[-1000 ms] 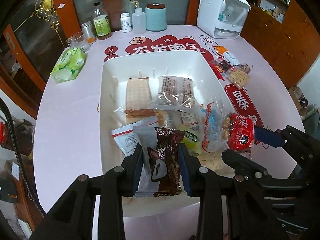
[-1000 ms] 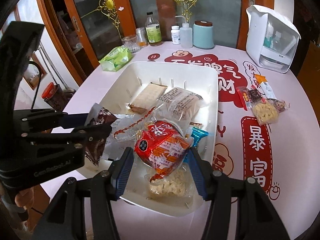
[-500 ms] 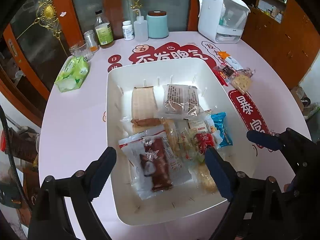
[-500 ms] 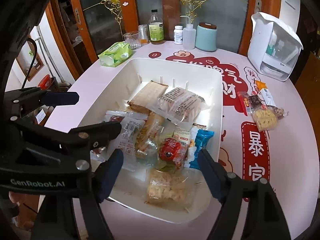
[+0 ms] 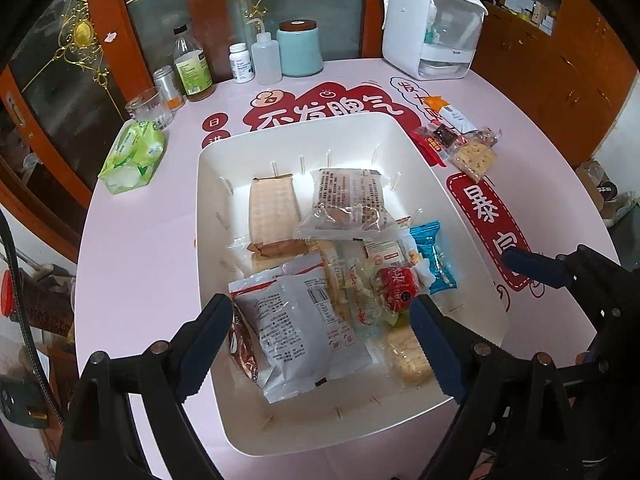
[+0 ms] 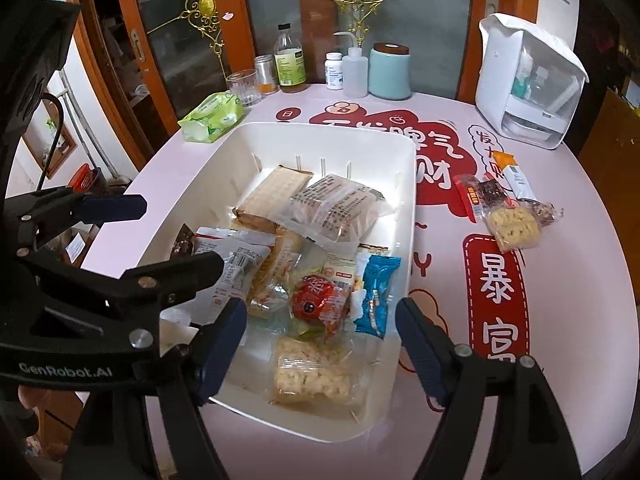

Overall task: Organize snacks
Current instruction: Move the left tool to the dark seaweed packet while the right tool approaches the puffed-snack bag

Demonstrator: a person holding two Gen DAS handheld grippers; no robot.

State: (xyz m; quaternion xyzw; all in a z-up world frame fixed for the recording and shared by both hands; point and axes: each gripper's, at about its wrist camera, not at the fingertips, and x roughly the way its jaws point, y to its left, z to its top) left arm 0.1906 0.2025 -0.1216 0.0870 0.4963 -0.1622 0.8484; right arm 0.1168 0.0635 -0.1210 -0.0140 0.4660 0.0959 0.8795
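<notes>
Inside white bin (image 5: 472, 240), snack packets (image 5: 304, 320) lie piled.

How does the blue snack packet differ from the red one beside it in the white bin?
The blue packet is long, flat and rectangular; the red packet is rounder and puffier. The blue packet lies nearer the bin's right wall; the red one sits toward the middle. Both lie loose, ungripped.
</notes>
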